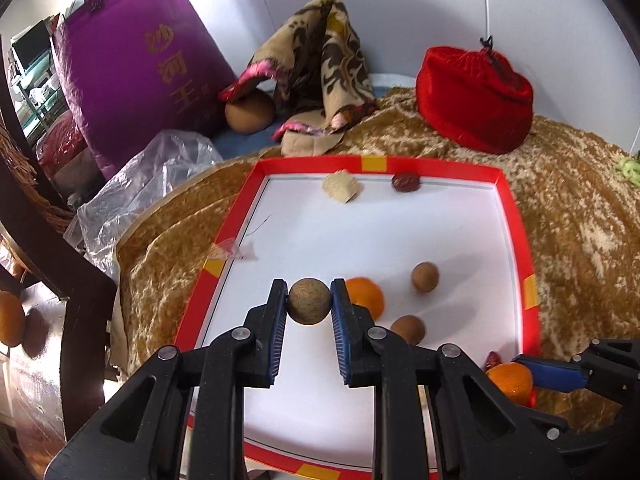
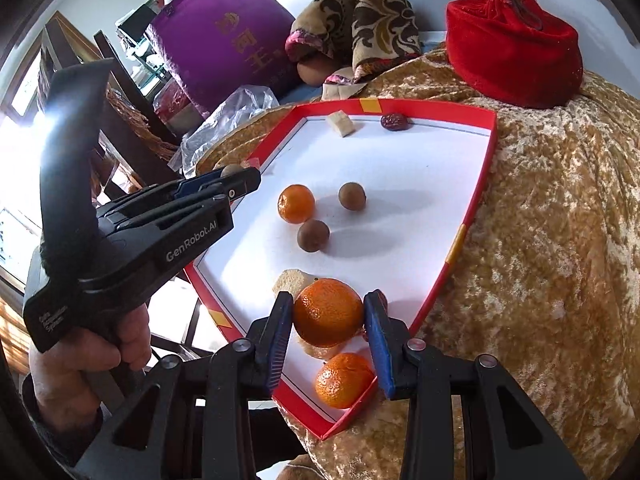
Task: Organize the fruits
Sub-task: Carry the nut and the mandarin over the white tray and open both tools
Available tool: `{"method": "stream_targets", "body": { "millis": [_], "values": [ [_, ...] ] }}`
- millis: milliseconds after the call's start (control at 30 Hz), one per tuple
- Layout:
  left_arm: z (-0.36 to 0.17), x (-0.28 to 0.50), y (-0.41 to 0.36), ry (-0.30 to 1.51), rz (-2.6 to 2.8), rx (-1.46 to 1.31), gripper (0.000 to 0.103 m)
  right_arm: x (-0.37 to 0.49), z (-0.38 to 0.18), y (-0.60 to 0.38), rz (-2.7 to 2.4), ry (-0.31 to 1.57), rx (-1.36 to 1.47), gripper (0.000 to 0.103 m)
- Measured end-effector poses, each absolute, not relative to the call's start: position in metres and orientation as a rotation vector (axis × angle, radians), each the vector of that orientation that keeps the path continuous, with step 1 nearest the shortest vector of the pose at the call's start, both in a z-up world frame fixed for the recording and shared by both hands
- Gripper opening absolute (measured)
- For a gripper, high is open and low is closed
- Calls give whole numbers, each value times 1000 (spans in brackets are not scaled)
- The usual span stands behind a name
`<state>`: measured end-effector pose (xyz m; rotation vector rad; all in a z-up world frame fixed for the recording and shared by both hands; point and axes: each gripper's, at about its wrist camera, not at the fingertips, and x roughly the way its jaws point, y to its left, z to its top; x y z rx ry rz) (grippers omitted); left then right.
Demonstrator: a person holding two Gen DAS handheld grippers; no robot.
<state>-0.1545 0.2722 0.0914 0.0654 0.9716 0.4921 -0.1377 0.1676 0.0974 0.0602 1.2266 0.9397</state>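
Observation:
A red-rimmed white tray (image 1: 516, 216) (image 2: 486, 148) lies on a gold cloth. My left gripper (image 1: 309, 300) is shut on a brown round fruit (image 1: 309, 301) and holds it above the tray's near left part. My right gripper (image 2: 329, 312) is shut on an orange (image 2: 328, 312) above the tray's near corner; it shows in the left wrist view (image 1: 510, 378) too. On the tray lie two brown fruits (image 2: 352, 196) (image 2: 313, 235), an orange (image 2: 296, 203), another orange (image 2: 344, 380), a red date (image 2: 394, 122) and a pale fruit piece (image 2: 341, 123).
A red velvet pouch (image 1: 472, 96) sits beyond the tray on the gold cloth (image 1: 580, 240). A patterned cloth (image 1: 320, 68), a purple bag (image 1: 132, 68) and a clear plastic bag (image 1: 148, 184) lie at the back left. A dark chair (image 2: 120, 92) stands left.

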Motion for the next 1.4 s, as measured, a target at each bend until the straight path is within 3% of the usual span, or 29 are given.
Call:
{"method": "stream_targets", "body": {
  "millis": [600, 833, 933, 1167, 1300, 1400],
  "values": [
    [68, -164, 262, 1099, 497, 71, 23, -148, 109, 171, 945, 1133, 9, 40],
    [106, -186, 245, 887, 545, 87, 55, -139, 140, 147, 927, 1047, 88, 40],
    [130, -209, 233, 764, 568, 101, 81, -141, 155, 138, 917, 997, 91, 40],
    [181, -285, 205, 582, 617, 108, 87, -184, 208, 119, 882, 782, 42, 45],
    [220, -332, 194, 525, 661, 75, 87, -231, 234, 90, 810, 656, 47, 58],
    [244, -367, 189, 454, 694, 76, 95, -265, 252, 68, 764, 588, 97, 67]
  ]
}}
